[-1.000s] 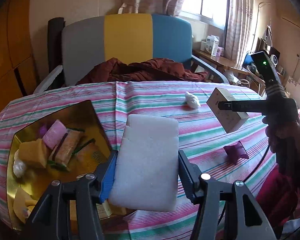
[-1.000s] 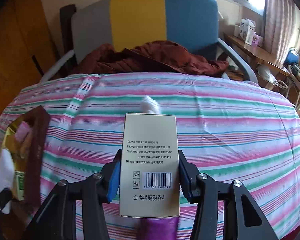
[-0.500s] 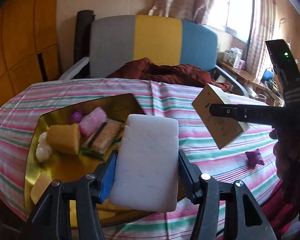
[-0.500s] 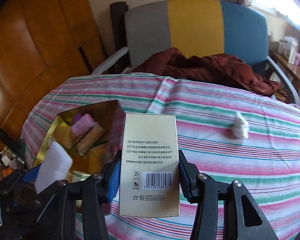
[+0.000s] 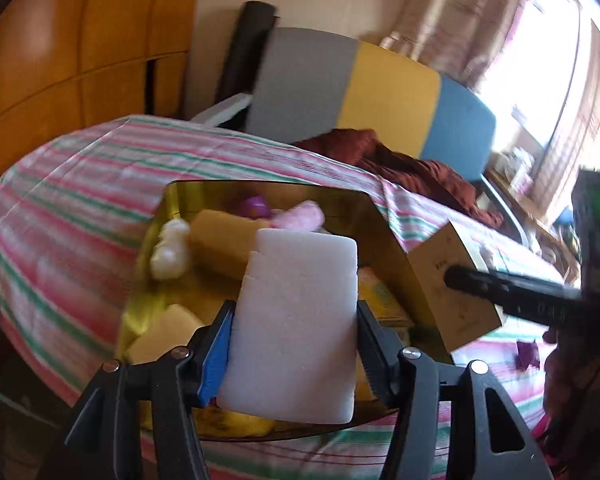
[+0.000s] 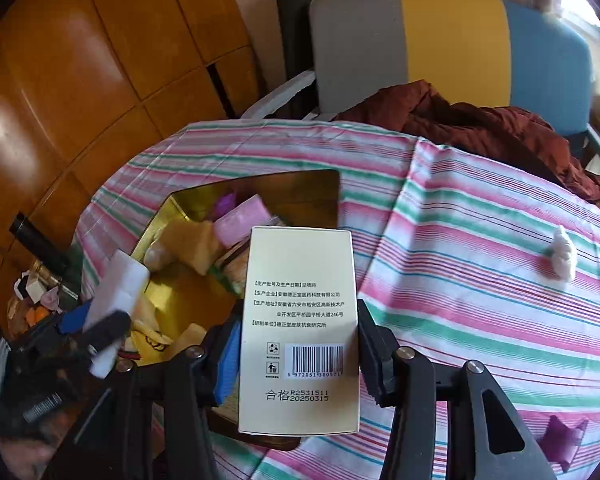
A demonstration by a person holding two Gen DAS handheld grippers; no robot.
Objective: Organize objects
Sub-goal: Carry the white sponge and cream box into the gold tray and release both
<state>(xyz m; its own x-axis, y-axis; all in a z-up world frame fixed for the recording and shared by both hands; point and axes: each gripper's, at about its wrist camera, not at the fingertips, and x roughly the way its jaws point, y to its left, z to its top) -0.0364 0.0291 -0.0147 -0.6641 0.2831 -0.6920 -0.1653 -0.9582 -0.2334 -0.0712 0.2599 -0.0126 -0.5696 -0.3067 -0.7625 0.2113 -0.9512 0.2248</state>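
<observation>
**Over the gold tray: both grippers loaded**

Above the striped tablecloth (image 6: 480,240), the left gripper (image 5: 296,340) points steeply down toward the gold tray (image 5: 188,196), its jaws clamped on the two long sides of a white foam block (image 5: 296,320) that stands upright between them. The right gripper (image 6: 298,344) tilts down likewise, grasping a cream carton (image 6: 300,320) with its printed barcode face toward the camera; the carton hangs over the tray's right edge.

The left wrist view shows the tray's contents plainly, though blurred: a white fluffy lump (image 5: 170,248), a tan sponge-like block (image 5: 224,244), a pink piece (image 5: 304,214) and a purple one (image 5: 254,206) at the far wall. It also shows the right gripper from the side, entering at the right with the carton close above the tray's right rim, a dark-sleeved hand (image 5: 568,360) behind it.

The right wrist view shows what the other lacks: the left gripper at lower left with the foam block over the tray's near-left corner, a white cotton wad (image 6: 562,258) lying apart on the cloth to the right, and a purple star-shaped piece (image 6: 562,440) near the bottom right. A grey, yellow and blue chair (image 6: 440,40) with a rust-red garment (image 6: 480,124) stands behind the table.
</observation>
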